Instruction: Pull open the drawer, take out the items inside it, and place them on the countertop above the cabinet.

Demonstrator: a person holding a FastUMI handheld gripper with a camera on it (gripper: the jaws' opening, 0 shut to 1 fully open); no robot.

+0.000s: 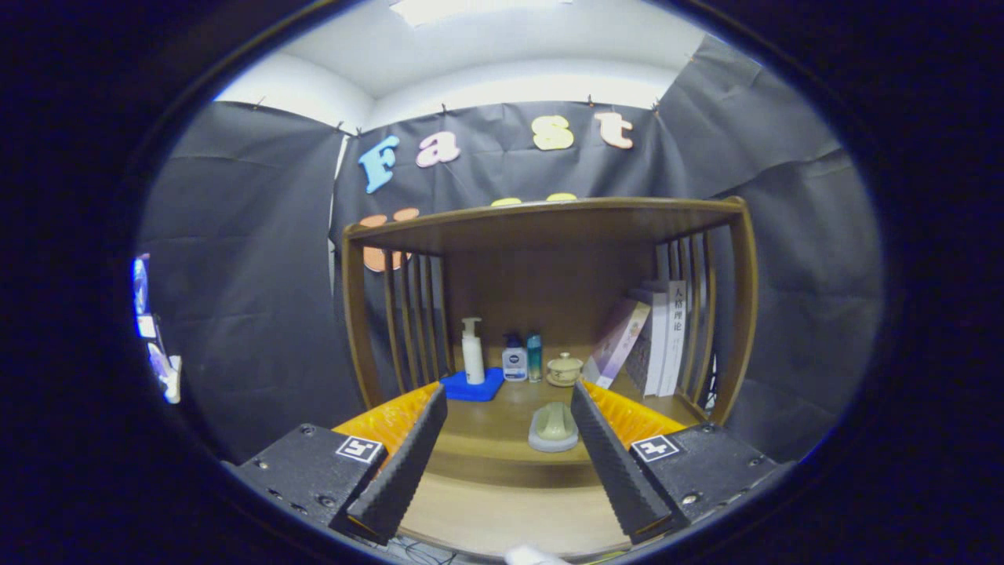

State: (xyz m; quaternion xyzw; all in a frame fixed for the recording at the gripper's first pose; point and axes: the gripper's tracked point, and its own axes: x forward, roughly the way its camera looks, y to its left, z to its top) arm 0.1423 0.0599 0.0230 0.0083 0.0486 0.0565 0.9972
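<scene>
Wooden cabinet [549, 224] sits ahead; my gripper [506, 439] hangs spread and empty. I judge I'm only approaching, and must next find the drawer below.

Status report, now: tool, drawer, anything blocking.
Tool open, empty, aimed into the cabinet. Drawer not identifiable from here. Soap dish on the countertop just ahead between the fingers; bottles and books beyond.

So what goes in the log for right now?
gripper: open, holding nothing | ahead: soap dish on countertop | behind: bottles, books | drawer: not opened yet
</scene>
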